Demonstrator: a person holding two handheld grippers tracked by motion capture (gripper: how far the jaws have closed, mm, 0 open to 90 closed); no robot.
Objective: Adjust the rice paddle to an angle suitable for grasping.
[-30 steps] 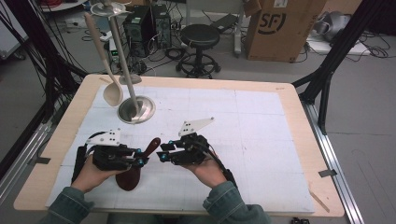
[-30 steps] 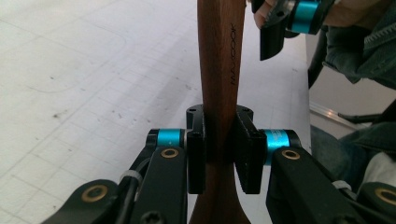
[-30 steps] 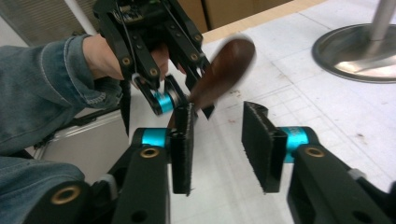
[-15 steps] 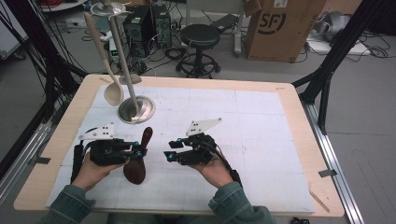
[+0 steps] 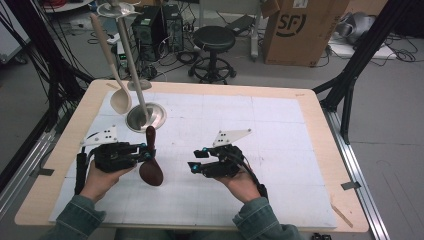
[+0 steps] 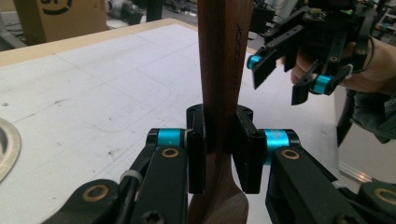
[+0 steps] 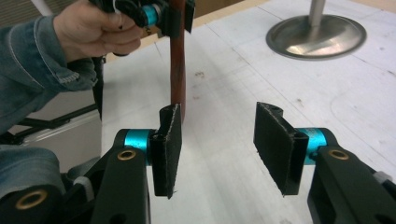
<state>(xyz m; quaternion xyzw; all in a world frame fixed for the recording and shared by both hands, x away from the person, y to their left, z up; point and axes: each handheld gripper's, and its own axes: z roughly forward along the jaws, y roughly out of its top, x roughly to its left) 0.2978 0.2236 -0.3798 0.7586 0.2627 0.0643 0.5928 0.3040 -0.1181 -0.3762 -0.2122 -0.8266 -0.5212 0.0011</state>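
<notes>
Since a second ago, the dark wooden spoon (image 5: 151, 162) has passed wholly to the left gripper (image 5: 145, 152): earlier both tools met at it, and now the right gripper (image 5: 195, 166) has drawn off toward the table's right, well apart from it. Its jaws have just been opening and stand apart with nothing between them, as the right gripper view shows. The left jaws are clamped on the spoon's handle (image 6: 223, 70), which stands nearly upright with the bowl down near the table's near-left part. My reading is that the handover is done and the spoon is ready to be carried to the stand.

That metal stand (image 5: 145, 116) sits just beyond the spoon, toward the table's far-left corner, its round base on the white mat and its post (image 5: 131, 60) leaning up to a ring at the top. A pale spoon (image 5: 120, 100) already hangs from it, beside the post, and would crowd any approach from the left. The table's (image 5: 310, 100) right half is bare.
</notes>
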